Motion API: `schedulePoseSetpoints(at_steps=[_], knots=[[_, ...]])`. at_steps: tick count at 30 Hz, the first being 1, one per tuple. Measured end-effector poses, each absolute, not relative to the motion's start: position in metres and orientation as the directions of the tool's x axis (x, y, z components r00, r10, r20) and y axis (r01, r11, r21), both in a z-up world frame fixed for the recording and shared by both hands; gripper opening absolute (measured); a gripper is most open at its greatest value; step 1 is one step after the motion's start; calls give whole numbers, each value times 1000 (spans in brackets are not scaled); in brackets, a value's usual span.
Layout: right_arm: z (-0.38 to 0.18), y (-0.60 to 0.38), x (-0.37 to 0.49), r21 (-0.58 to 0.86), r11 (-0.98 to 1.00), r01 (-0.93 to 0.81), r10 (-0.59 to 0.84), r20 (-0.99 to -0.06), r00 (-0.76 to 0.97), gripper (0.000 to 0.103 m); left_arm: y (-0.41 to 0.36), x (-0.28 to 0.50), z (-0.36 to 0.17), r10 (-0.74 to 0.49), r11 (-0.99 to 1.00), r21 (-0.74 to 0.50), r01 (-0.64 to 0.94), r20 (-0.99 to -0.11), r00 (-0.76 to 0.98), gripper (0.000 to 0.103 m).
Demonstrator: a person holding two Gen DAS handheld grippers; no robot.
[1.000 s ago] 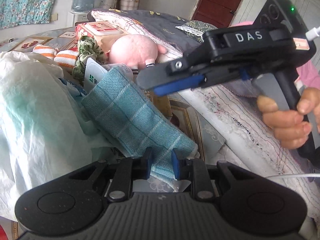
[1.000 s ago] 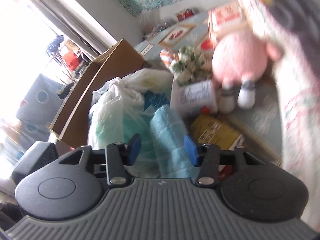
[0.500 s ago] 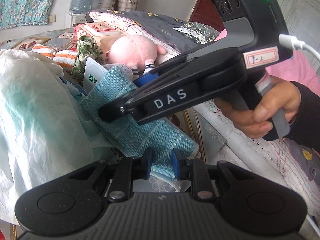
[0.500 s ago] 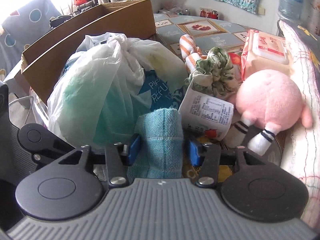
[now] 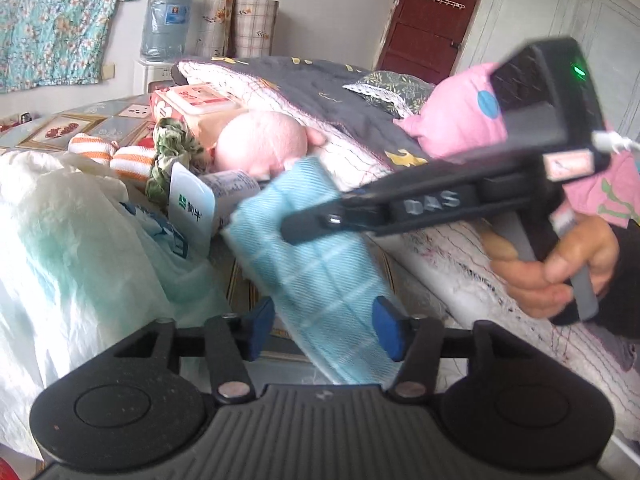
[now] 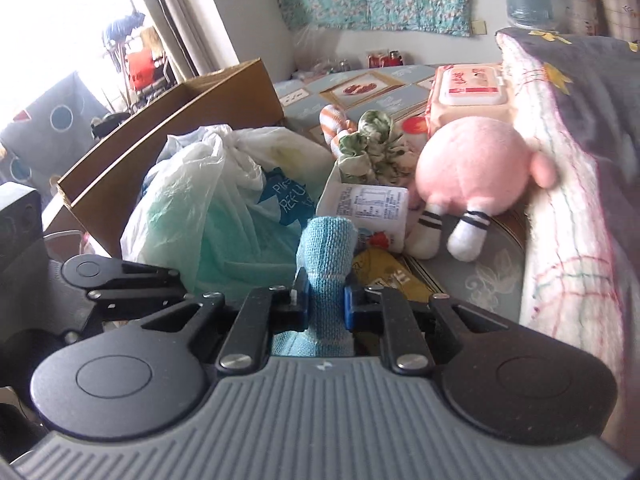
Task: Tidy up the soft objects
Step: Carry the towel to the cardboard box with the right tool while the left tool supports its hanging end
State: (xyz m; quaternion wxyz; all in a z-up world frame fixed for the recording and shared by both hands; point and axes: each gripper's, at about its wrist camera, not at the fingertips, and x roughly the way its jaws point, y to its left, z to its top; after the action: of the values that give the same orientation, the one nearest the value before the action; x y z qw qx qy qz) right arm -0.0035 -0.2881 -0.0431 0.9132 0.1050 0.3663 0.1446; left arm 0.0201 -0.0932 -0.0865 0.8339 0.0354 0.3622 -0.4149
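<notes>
Hand [image 5: 560,264] tilts right hand-held gripper [image 6: 325,300] clamping towel [image 6: 326,252].

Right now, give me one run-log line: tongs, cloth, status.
left tongs: just opened, pads off folded light-blue woven cloth | right tongs: just closed, shut on cloth | status: handover left to right

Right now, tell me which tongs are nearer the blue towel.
Right. The right tongs have just closed onto the blue towel, pads pressing it. The left tongs have just opened; the towel lies between their pads, apparently unpinched.
</notes>
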Motion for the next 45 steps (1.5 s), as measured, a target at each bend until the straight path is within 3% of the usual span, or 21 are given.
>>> schedulePoseSetpoints(at_steps=[4, 9, 16, 23, 28, 32, 37, 45], knots=[[-34, -295, -19, 334, 914, -229, 391, -585, 710, 13, -98, 28, -89, -669, 660, -265, 703, -632, 391, 62], [-11, -287, -33, 281, 909, -307, 415, -552, 723, 13, -98, 31, -84, -705, 638, -308, 705, -601, 376, 64], [31, -267, -46, 203, 910, -362, 413, -523, 746, 13, -80, 14, -56, -736, 624, -292, 725, -530, 420, 77], [74, -222, -45, 171, 865, -471, 492, -471, 732, 13, -39, 1, -21, -776, 612, -333, 717, -428, 464, 82], [106, -176, -23, 225, 782, -581, 619, -392, 681, 13, 13, -5, 4, -766, 641, -368, 673, -344, 542, 80], [128, -127, 9, 286, 696, -659, 717, -323, 617, 13, 65, -7, 29, -699, 713, -365, 599, -300, 650, 66], [147, -44, 68, 321, 631, -706, 775, -312, 550, 13, 122, 7, 58, -507, 859, -288, 423, -366, 781, 54], [110, 73, 213, 517, 640, -568, 768, -459, 447, 13, 188, 85, 56, -230, 968, -223, 117, -589, 775, 51]])
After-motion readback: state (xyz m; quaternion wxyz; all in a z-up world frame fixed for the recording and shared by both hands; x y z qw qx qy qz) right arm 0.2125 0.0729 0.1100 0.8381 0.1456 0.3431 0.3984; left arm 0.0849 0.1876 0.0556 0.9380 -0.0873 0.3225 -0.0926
